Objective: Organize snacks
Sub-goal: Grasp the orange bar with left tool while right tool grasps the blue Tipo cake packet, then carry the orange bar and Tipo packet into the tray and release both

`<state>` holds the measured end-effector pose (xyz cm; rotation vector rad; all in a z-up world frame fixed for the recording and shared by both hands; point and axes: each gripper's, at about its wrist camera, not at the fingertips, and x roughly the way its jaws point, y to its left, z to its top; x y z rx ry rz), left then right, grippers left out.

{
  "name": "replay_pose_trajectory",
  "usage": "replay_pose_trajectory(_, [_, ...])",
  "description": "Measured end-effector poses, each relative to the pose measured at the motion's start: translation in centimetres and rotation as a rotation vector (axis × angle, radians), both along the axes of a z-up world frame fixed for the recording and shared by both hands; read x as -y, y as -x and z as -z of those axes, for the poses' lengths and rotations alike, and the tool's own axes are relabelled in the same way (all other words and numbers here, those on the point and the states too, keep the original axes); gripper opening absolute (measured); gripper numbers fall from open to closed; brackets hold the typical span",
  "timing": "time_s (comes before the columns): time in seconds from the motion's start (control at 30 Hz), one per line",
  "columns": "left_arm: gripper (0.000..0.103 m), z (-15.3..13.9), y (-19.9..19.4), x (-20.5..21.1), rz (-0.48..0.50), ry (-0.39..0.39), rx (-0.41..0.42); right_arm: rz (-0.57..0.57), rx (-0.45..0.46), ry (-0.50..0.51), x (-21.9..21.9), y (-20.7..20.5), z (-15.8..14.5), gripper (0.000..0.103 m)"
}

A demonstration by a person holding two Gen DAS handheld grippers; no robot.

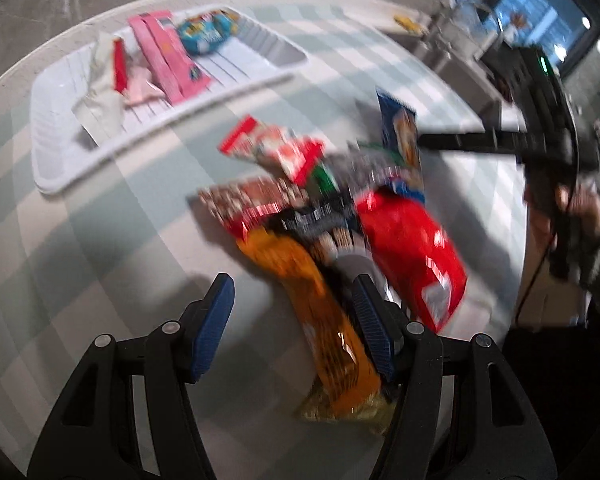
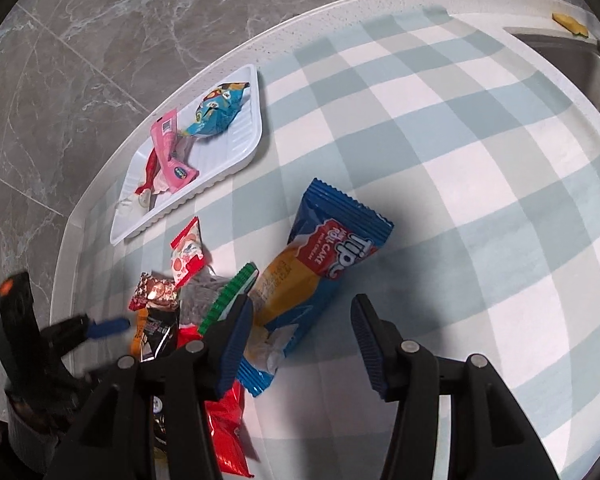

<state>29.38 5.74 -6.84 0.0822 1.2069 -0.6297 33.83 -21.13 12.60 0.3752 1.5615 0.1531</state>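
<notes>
Your right wrist view reads the blue roll cake packet (image 2: 320,276) sharply, lying on the checked table (image 2: 480,184) well apart from the white tray (image 2: 242,156); the left view blurs the snack pile. Your left tongs (image 1: 292,328) are spread, empty, above the orange packet (image 1: 328,332). Your right tongs (image 2: 300,344) are spread, empty, beside the cake packet.
</notes>
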Motion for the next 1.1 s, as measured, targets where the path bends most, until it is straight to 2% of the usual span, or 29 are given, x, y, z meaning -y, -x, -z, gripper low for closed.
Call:
replay_pose_trajectory(0.2, [0.059, 1.5, 1.0, 1.0, 0.039, -0.064, -0.004, 0.026, -0.019, -0.002, -0.3, -1.1, 1.3, 0.055])
replay_pose_trajectory(0.37, [0.058, 1.7, 1.6, 1.8, 0.058, -0.101, 0.048, 0.032, -0.044, 0.014, -0.9, -1.7, 2.3, 0.054])
replay_pose_trajectory(0.43, [0.045, 1.7, 1.8, 1.8, 0.066, -0.110, 0.073, 0.006, -0.038, 0.030, -1.4, -1.8, 2.3, 0.043])
replay_pose_trajectory(0.47, [0.037, 1.6, 1.8, 1.7, 0.061, -0.109, 0.083, 0.008, -0.038, 0.019, -1.3, -1.8, 2.4, 0.034])
replay_pose_trajectory(0.5, [0.029, 1.6, 1.8, 1.4, 0.055, -0.092, 0.084, 0.023, -0.043, -0.005, -1.1, -1.7, 2.5, 0.032])
replay_pose_trajectory(0.67, [0.020, 1.9, 0.4, -2.1, -0.078, 0.098, -0.010, 0.105, -0.058, -0.140, 0.6, -1.5, 2.5, 0.031])
replay_pose_trajectory(0.77, [0.020, 2.1, 0.0, -3.6, -0.124, 0.167, -0.047, 0.181, -0.067, -0.231, 1.9, -1.5, 2.5, 0.031])
replay_pose_trajectory(0.9, [0.020, 1.5, -0.4, -5.4, -0.180, 0.281, -0.083, 0.235, -0.063, -0.296, 2.9, -1.8, 2.0, 0.031])
replay_pose_trajectory(1.1, [0.020, -0.4, -2.7, -7.8, -0.258, 0.425, -0.081, 0.226, -0.047, -0.335, 2.2, -3.7, 1.5, 0.031])
